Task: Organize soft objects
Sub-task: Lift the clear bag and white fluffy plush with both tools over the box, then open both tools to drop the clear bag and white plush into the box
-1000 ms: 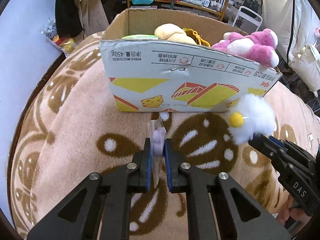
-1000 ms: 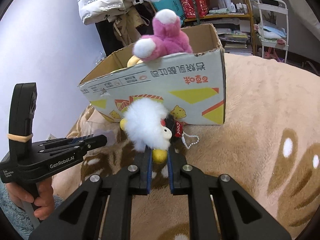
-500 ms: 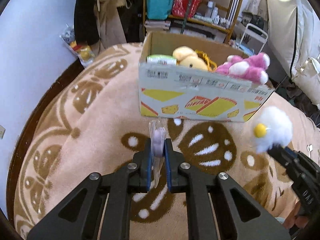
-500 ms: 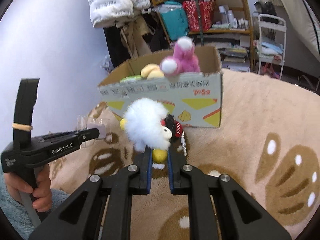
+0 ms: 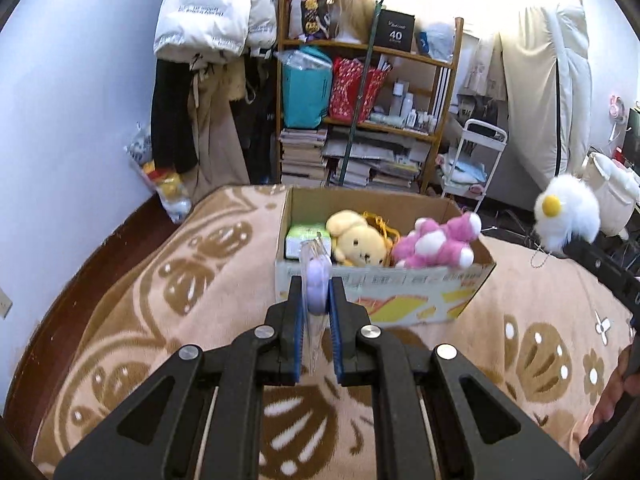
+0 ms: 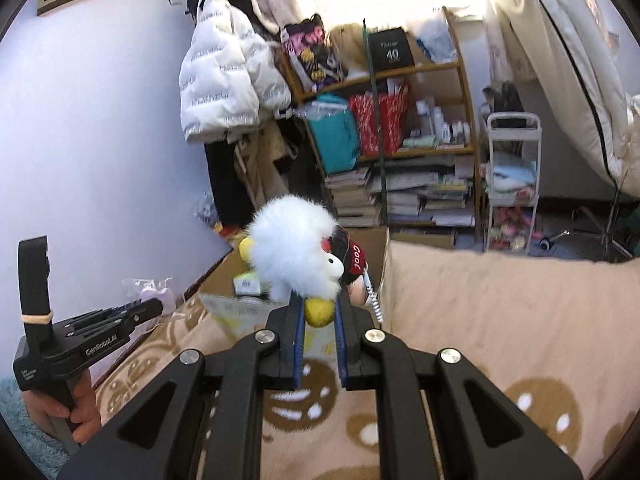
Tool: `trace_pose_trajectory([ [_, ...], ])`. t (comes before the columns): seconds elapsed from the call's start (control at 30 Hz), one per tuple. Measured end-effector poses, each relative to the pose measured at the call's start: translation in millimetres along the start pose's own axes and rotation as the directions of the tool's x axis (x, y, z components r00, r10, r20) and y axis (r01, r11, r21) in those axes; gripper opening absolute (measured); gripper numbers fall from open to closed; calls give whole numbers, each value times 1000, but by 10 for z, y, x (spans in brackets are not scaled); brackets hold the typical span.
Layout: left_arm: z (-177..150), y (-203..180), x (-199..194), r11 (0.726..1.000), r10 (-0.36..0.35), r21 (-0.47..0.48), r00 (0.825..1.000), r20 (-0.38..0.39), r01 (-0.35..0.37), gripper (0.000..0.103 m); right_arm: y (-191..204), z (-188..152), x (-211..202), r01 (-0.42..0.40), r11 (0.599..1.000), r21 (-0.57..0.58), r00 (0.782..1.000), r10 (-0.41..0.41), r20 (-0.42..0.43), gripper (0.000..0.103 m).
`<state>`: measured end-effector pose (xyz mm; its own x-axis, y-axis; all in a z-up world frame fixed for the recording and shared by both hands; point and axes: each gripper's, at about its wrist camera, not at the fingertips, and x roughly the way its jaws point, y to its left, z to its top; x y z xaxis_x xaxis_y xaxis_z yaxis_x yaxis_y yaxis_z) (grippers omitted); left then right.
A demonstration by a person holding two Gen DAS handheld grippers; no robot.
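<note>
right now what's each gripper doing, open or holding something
Left gripper: shut on the small lilac item in a clear bag.
Right gripper: shut on the white fluffy plush toy.

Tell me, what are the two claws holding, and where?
The left claw pinches a small purple toy in clear wrapping around its middle. The right claw grips the fluffy white toy by its yellow foot.

Black left gripper (image 6: 150, 307), blue-lined jaws, silver screws, white lettering, rubber band, teal fuzzy sleeve (image 6: 24, 432)
</note>
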<state>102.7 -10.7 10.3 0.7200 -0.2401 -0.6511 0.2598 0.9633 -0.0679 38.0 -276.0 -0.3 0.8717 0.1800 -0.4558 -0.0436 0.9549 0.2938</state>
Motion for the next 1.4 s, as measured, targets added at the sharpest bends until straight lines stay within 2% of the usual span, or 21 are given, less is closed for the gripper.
trace_pose_trajectory([
  [0.13,156,-44,49,1000,-3,15,1000,24,3,11,13,147,62,6,1000,-11,1000,-6,29,14],
  [0.4,495,-147,308,997,8,76,998,54,-12,12,271,307,481,93,978,-184,995,-86,49,14],
  [0.7,668,-167,809,998,4,57,1000,11,-5,12,378,107,1057,39,977,-210,998,-46,-30,14],
  [0.8,591,-186,1018,997,44,69,998,-34,-42,12,522,-70,1195,66,951,-302,995,-86,-52,14],
  [0.87,512,-194,1126,994,73,83,995,-61,-68,12,639,-204,1238,89,916,-391,992,-119,-52,14],
  [0.9,466,-185,1176,995,71,81,995,-77,-65,12,704,-278,1263,108,888,-446,989,-144,-46,14],
  [0.97,397,-160,1242,997,56,67,993,-101,-49,12,765,-365,1278,119,858,-500,987,-156,-32,15],
  [1.23,353,-25,1298,1000,30,0,992,-120,-31,14,675,-321,1258,103,884,-455,990,-137,-43,15],
  [1.4,349,-4,1251,998,65,15,991,-118,-64,20,678,-335,1225,95,891,-444,991,-129,-47,18],
])
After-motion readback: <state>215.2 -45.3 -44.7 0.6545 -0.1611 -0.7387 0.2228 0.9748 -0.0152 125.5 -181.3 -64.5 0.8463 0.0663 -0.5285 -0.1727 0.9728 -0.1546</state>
